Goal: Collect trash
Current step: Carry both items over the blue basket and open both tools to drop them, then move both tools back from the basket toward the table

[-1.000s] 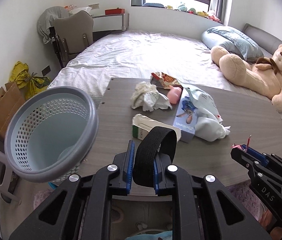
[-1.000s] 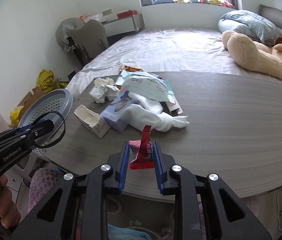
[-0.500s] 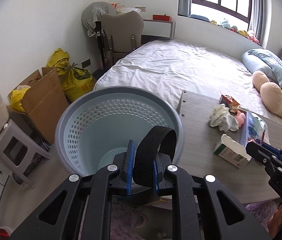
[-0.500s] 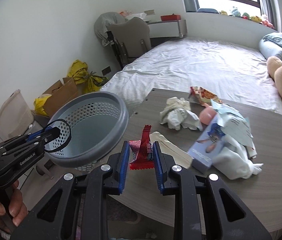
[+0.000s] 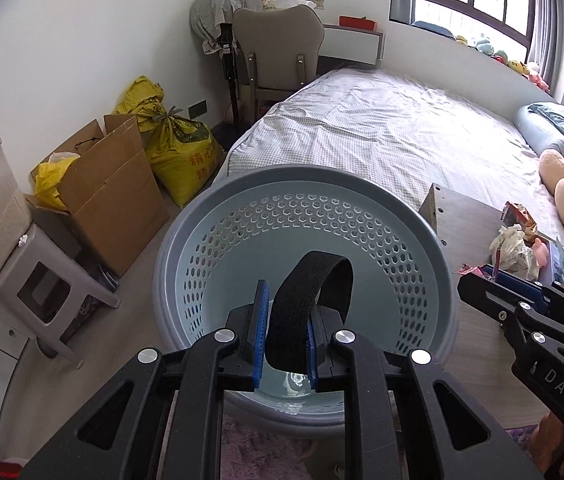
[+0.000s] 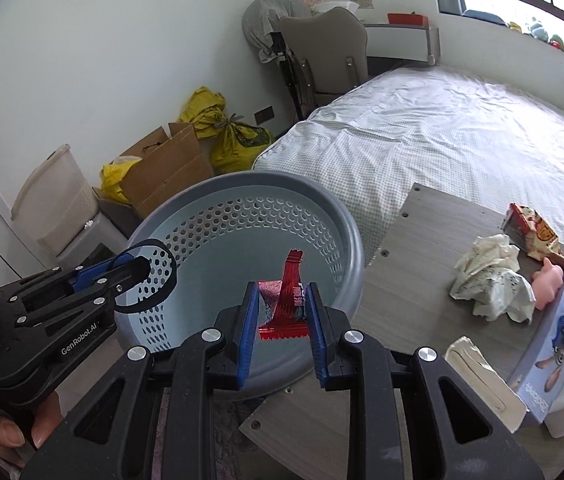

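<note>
Red wrapper pinched in our right gripper, over the basket mouth. Left gripper clamps a black strap above the same basket. We'd open both only while centred, clear of the rim. More trash on table, 3 o'clock.

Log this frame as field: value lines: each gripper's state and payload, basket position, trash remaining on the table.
left gripper: shut on black elastic band, above the basket
right gripper: shut on red wrappers, above the basket
basket: grey perforated bin, beside the table's end, interior looks empty
table: grey wood, beside the bed
left on table: crumpled paper, snack packet, pink toy, blue box, white carton
</note>
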The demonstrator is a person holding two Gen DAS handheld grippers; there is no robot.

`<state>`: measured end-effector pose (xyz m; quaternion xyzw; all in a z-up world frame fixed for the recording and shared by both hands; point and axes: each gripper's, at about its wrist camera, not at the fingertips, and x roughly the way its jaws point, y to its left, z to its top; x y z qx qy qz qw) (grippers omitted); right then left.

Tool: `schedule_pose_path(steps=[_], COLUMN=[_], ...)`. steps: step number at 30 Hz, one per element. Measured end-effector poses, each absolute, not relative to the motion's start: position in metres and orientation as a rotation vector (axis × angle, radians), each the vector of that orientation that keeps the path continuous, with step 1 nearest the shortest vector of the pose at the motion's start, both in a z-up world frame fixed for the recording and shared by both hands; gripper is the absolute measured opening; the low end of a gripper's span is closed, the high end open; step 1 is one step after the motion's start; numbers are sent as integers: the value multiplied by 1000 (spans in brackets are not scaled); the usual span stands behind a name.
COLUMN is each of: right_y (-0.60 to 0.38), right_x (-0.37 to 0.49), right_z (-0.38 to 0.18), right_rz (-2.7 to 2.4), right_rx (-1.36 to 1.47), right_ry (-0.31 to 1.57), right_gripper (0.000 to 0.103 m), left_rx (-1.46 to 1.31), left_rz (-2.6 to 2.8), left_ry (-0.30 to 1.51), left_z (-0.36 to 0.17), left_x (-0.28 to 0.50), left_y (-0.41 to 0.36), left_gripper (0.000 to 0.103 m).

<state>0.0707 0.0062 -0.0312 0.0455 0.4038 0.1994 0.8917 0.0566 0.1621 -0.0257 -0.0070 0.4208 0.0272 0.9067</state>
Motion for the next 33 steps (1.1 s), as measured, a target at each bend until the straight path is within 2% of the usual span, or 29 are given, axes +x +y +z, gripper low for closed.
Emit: schedule_pose_path(steps=[12,13,15,17,18,23,33], right_y=[28,27,25,25,25,24,24], right_x=[96,96,96,94,93,92,87], right_z=[-48,-47,-46,-43,-42,-41,-39], right_rz=[417,416,417,410,407,403,402], right_rx=[78,78,80,72,68,66,66], right_ry=[878,877,870,854,847,845,840], right_gripper=[27,28,33,44,45,46,47], left_rx=[-40,-39,-40,-46,-49,-54,-61], left_rz=[67,67,68,67,69,90,119], left_ry=[901,904,907,907,905,902,896], left_z=[-40,-41,-42,-42,-41,-39,-37], left_x=[81,81,81,80,79,76,68], left_y=[181,182,182,183,184,187,192], left_gripper=[16,18,30,47,50,57,63])
